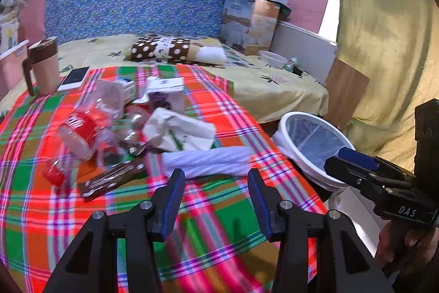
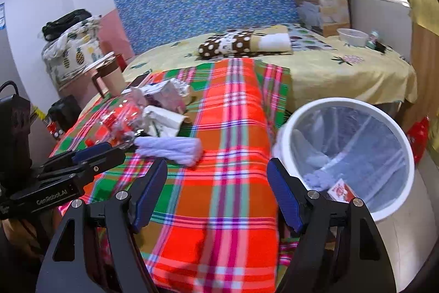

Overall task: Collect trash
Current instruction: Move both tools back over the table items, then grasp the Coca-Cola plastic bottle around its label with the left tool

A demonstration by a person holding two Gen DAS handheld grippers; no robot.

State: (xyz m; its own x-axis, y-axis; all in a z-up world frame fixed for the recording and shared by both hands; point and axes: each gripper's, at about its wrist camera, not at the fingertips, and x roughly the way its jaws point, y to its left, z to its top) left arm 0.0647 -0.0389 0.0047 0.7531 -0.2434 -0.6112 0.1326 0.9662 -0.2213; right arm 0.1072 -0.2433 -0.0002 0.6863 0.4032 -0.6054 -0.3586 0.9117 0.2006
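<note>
Bin (image 2: 343,103): beside bed edge — within reach of litter (image 1: 115,128).
Left gripper (image 1: 216,202): open, empty.
Right gripper (image 2: 216,194): open, empty — free for pickup.

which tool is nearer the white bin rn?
Right. The right tool hangs by the white bin, one finger at its rim; the left tool is over the plaid blanket, further off.
</note>
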